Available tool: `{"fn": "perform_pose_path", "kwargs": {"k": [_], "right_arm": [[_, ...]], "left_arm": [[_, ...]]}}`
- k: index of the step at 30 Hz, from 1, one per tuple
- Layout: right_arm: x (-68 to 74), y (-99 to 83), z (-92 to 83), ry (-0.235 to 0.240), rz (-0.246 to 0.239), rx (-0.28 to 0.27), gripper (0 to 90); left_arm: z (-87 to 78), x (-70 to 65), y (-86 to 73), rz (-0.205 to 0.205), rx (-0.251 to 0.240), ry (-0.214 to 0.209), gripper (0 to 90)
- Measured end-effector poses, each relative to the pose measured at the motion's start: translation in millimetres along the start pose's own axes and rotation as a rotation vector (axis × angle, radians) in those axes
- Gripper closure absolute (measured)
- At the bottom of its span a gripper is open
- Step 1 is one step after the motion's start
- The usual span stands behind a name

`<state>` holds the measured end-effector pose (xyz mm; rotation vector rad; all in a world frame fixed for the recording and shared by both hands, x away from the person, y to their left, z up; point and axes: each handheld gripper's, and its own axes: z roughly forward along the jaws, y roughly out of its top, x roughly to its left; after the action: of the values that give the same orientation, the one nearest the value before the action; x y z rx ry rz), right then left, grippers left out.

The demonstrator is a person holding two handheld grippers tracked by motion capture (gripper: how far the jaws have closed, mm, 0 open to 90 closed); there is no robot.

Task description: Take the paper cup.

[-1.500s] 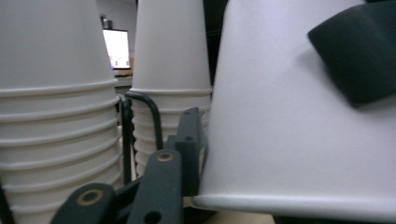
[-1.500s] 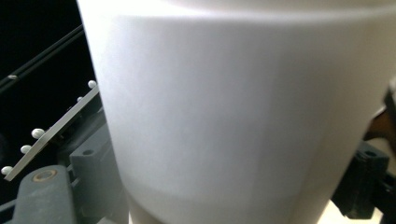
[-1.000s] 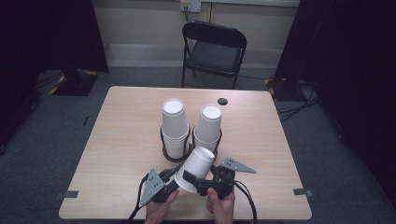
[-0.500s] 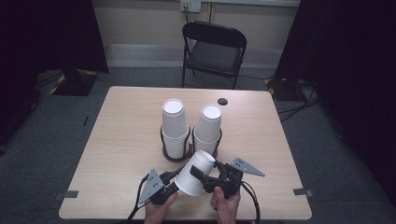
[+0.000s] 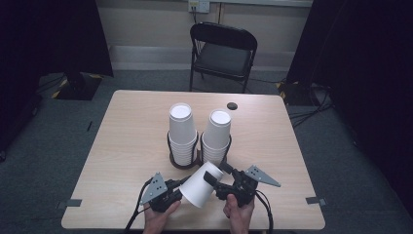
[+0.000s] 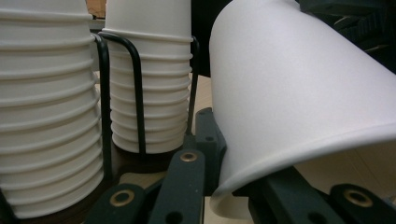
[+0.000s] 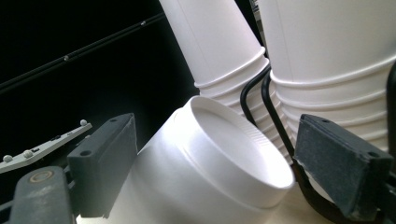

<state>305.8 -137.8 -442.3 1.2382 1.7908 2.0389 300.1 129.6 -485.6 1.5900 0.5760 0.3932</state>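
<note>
Here, the black rack (image 5: 171, 155) holds two cup stacks (image 5: 182, 131).

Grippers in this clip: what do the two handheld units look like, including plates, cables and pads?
Both are black. The left gripper and right gripper each carry a grey three-cornered plate on top, and a black cable trails from each toward the table's near edge. The left gripper view shows brass-coloured pivot pins on dark linkage arms; the right gripper view shows blocky, dark grey pads. No sleeves are visible.
</note>
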Motion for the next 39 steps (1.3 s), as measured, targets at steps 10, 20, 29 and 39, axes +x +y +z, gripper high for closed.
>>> {"fn": "perform_pose_path", "kwargs": {"k": [10, 20, 29, 39], "right_arm": [[-2.6, 3.2, -8.1, -0.072, -0.082, 0.005, 13.7], [-1.9, 2.2, -15.4, -0.089, -0.178, 0.048, 12.9], [-3.1, -3.1, -24.2, -0.056, -0.226, 0.080, 12.9], [-1.7, -10.2, -24.4, -0.097, -0.333, 0.139, 13.4]], "left_arm": [[-4.4, 8.3, 7.7, 0.056, 0.093, 0.034, 86.0], [-5.7, 14.6, 15.3, 0.032, 0.174, 0.016, 86.0], [-9.1, 21.8, 23.7, -0.008, 0.193, -0.009, 86.1], [-8.7, 19.8, 45.5, 0.070, 0.283, 0.016, 86.1]]}}
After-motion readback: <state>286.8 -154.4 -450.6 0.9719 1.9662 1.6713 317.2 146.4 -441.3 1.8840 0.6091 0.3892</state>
